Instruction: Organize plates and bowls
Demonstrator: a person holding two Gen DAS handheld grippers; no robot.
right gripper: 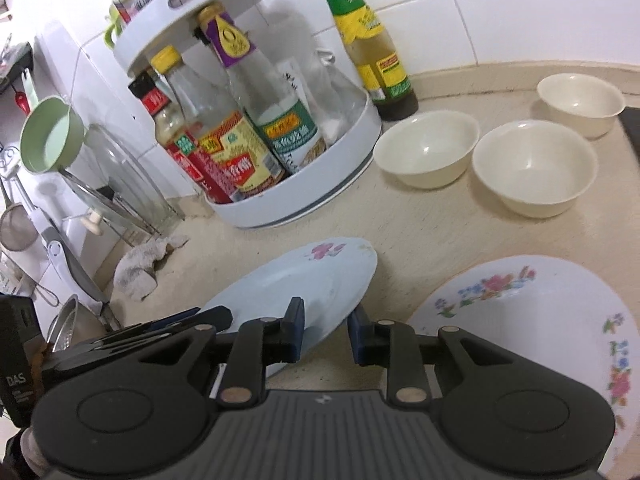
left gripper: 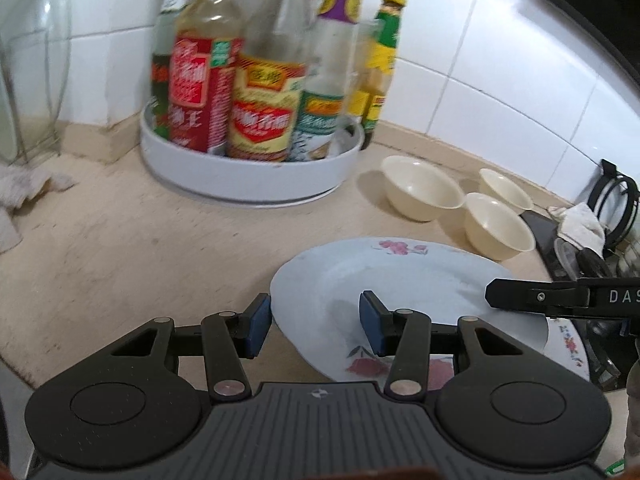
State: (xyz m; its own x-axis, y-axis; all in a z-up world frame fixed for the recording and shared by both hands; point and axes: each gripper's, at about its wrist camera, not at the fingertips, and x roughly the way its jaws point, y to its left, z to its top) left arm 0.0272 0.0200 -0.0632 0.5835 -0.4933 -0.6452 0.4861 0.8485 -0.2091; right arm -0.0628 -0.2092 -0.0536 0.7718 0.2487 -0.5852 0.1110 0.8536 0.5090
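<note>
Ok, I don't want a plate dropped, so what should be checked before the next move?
1. Right gripper on the blue plate: ok. The rim sits between its pads and the plate is tilted up.
2. Left gripper gripping too: not ok. Its jaws stand wide around the rim and are not pressing.
3. White plate free to take another: ok, nothing lies on it.
4. Bowls out of the way: ok. All three stand apart, further back beside the bottle rack.
5. Blue plate fully off the counter: cannot tell, the grippers hide its low edge.
</note>
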